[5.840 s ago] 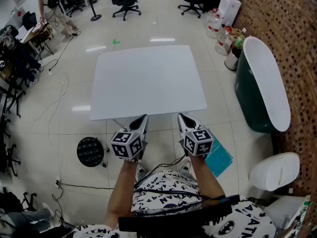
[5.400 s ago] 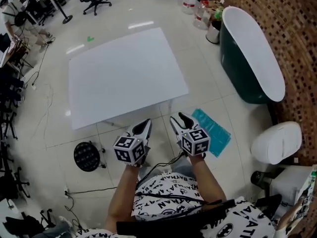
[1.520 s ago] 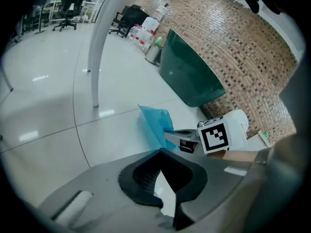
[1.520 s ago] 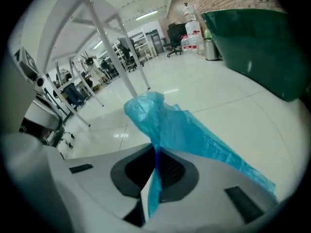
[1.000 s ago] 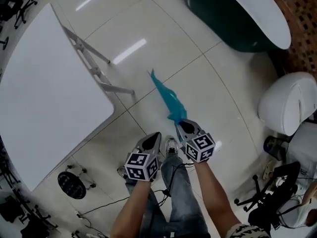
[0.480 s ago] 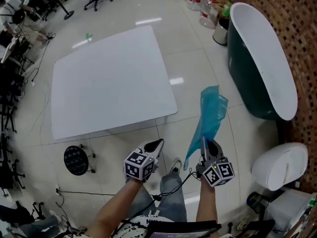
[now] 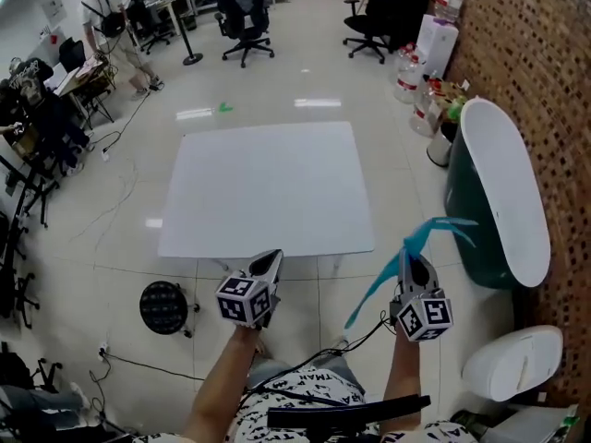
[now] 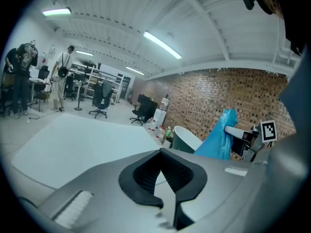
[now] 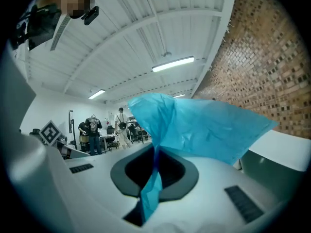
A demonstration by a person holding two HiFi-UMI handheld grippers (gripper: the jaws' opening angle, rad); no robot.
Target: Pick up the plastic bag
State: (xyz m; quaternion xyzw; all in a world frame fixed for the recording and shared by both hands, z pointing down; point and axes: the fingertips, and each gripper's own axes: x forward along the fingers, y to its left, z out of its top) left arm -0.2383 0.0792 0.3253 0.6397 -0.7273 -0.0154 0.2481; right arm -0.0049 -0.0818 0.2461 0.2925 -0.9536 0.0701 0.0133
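Observation:
The blue plastic bag point(image 7: 417, 245) is off the floor, pinched in my right gripper point(image 7: 413, 262), which is shut on it at the lower right of the head view. One end flaps up toward the tub and a thin tail trails down to the left. In the right gripper view the bag point(image 9: 204, 130) fans out above the closed jaws of the right gripper point(image 9: 154, 174), and a strip hangs down between them. My left gripper point(image 7: 270, 258) hovers at the table's near edge, shut and empty. From the left gripper view point(image 8: 163, 178) the bag point(image 8: 216, 141) shows at the right.
A white table point(image 7: 268, 187) stands straight ahead. A dark green bathtub point(image 7: 494, 192) with a white rim lines the brick wall on the right. A white rounded fixture point(image 7: 512, 363) sits at the lower right and a black round stool point(image 7: 164, 307) at the lower left. Chairs and people point(image 7: 106, 26) are further back.
The right gripper has lifted the bag from near the floor to table height. The bag has swung from upright to flapping rightward. The head view has turned back square to the table.

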